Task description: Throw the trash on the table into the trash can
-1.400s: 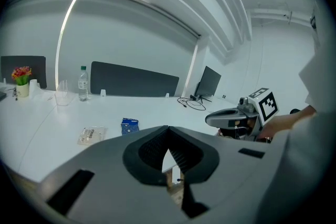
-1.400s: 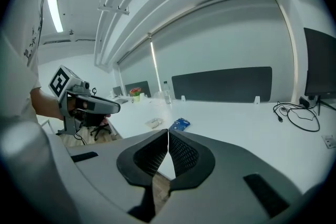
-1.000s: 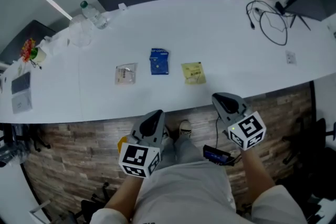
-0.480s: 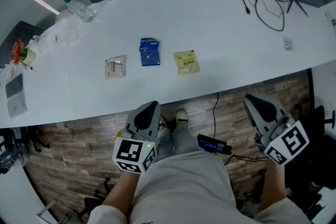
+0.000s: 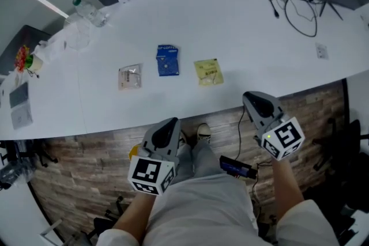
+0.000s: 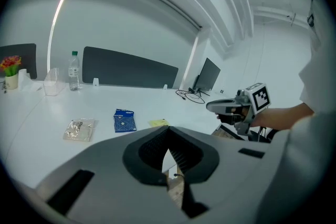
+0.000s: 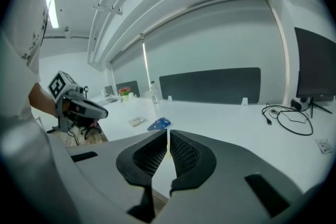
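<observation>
Left tool hangs short of the desk, over the wooden floor just off the near edge. Its jaws are clenched on nothing and point toward the row of trash. All three pieces lie flat on the desk, forward of both tools and well apart from them.

Furthest left is the clear packet, which sits ahead of the left tool and off to its left. The blue packet lies almost straight ahead of that tool, with its long side running away from the person; in the left gripper view it shows just above the closed tips. The left hand looks the natural one for both of these.

The yellow packet lies between the lines of the two tools. It is somewhat nearer the right one and a little skewed to the desk edge.

The right tool is likewise off the desk, near its front edge. Its jaws are shut tight and empty, aimed forward and slightly down. From it the yellow packet is forward and to the left.

Either tool would have to open its jaws and come forward over the edge before any pickup. The trash can is in none of the views, so I cannot say which side it lies on.
</observation>
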`<state>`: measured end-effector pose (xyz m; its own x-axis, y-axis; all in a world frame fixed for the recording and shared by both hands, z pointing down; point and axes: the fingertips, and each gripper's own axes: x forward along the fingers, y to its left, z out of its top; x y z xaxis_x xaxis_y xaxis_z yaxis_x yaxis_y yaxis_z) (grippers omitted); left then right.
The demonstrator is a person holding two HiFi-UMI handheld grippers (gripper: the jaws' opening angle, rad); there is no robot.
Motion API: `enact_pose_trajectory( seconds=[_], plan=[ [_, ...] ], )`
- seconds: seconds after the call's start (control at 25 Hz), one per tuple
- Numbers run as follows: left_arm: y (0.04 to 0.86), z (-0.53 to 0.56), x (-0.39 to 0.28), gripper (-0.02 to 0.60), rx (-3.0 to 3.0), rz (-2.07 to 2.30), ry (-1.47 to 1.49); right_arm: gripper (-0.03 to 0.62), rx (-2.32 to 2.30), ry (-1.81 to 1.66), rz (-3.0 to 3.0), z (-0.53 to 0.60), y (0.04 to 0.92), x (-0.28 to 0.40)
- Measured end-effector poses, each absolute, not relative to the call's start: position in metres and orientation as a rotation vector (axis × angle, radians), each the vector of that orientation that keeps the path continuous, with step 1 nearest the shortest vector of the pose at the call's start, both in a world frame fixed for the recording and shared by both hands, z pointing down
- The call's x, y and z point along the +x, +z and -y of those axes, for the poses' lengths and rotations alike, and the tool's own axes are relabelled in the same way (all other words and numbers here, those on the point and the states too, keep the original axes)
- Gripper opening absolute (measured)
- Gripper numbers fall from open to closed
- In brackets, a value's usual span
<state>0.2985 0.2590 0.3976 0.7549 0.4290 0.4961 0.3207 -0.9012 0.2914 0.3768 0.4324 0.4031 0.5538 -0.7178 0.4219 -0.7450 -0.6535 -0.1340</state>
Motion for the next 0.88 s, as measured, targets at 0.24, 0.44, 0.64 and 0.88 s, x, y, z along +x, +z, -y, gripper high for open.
enact_pose_trajectory(
  seconds=[0.24,0.44,0.64,0.88],
  plan=[
    [0.413,-0.252,0.306,0.001,2.754,-0.569,0.857,0.135,2.506,0.75,1.358,-0.385,0.461,0.387],
    [0.425,-0.246,0.315,0.002,2.726,-0.543,0.863,0.196,2.365,0.768,1.374,-0.357,0.495,0.396],
    [0.436,-0.243,0.316,0.002,2.707,-0.528,0.887,0.236,2.183,0.769,1.362,-0.342,0.525,0.404],
    [0.446,-0.232,0.312,0.002,2.69,-0.481,0.921,0.253,1.946,0.741,1.367,-0.324,0.55,0.413]
  ],
)
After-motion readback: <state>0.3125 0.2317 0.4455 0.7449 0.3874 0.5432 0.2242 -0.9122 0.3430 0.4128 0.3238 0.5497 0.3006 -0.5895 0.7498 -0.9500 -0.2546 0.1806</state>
